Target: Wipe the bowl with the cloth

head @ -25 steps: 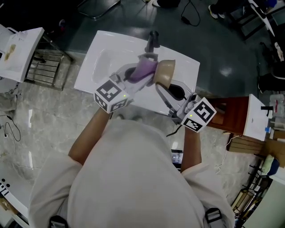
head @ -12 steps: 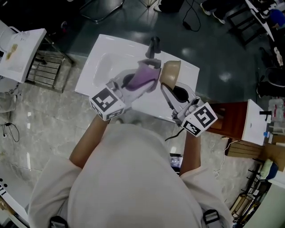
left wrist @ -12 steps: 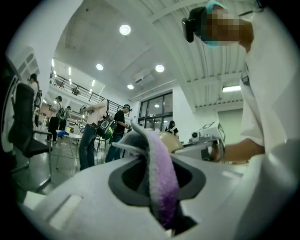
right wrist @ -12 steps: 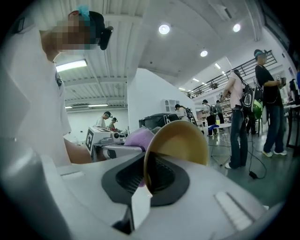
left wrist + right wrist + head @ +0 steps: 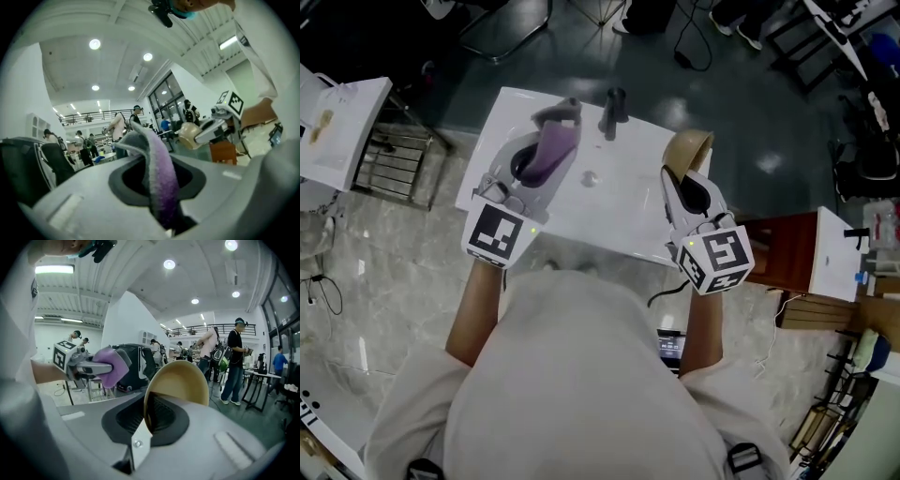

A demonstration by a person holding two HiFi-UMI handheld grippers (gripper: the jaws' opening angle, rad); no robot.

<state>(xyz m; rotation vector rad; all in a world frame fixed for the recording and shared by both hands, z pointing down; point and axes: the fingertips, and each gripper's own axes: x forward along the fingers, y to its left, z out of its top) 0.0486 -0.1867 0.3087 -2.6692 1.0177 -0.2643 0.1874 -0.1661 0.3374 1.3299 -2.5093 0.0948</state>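
The purple cloth [image 5: 549, 155] is pinched in the left tool [image 5: 551, 127], whose jaws are drawn narrow. The rim of the tan bowl [image 5: 686, 148] is clamped by the right tool [image 5: 682, 180], whose jaws have just been closing.

**Q:** Which surface serves as the support?

**A:** A white sink top [image 5: 619, 202], seen from above and set slightly aslant.

**Q:** What rests directly on it?

**A:** A dark tap [image 5: 614, 105], upright at the far edge, and a small round metal fitting [image 5: 589, 177] just nearer than the tap. The top stands where pale marbled floor [image 5: 394, 244], near, meets dark glossy floor [image 5: 750, 112], far.
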